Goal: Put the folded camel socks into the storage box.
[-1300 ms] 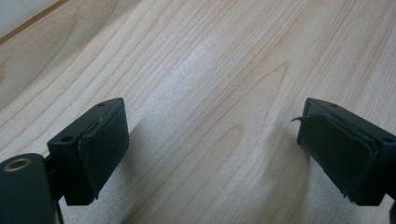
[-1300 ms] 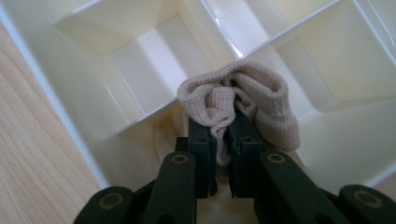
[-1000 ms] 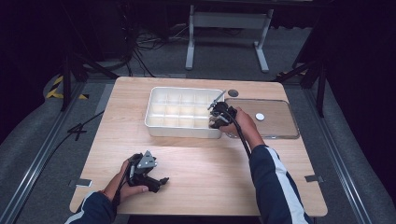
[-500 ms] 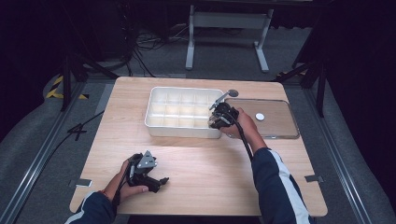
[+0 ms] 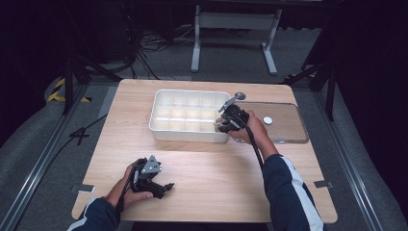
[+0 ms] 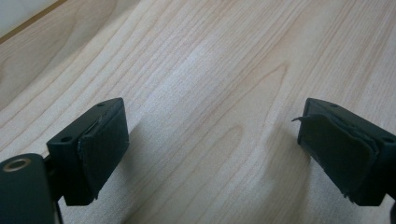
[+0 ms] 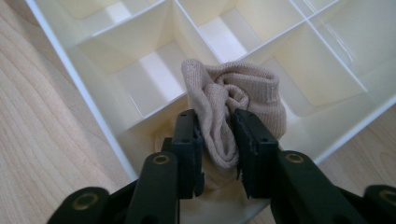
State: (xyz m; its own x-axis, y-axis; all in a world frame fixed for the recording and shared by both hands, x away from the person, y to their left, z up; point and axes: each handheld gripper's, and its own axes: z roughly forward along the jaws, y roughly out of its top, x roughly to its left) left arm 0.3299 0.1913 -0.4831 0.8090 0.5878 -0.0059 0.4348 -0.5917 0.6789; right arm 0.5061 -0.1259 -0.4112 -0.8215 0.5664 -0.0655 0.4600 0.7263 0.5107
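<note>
Fingers (image 7: 189, 140) of your right gripper (image 7: 218, 144) have just been opening, yet the rolled beige sock (image 7: 231, 105) sits between them with both pads touching its folds, because you are lowering it into a corner compartment of the white divided tray (image 7: 93, 114). Your left gripper (image 6: 212, 149) rests low over the bare desk (image 6: 219, 60), fingers spread wide, holding nothing. Beyond the tray lies its clear lid (image 5: 284, 126).

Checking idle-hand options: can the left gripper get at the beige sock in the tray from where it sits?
Probably not without moving: the left gripper rests open at the table's near edge, while the beige sock sits in the tray's corner compartment between the right gripper's jaws.
</note>
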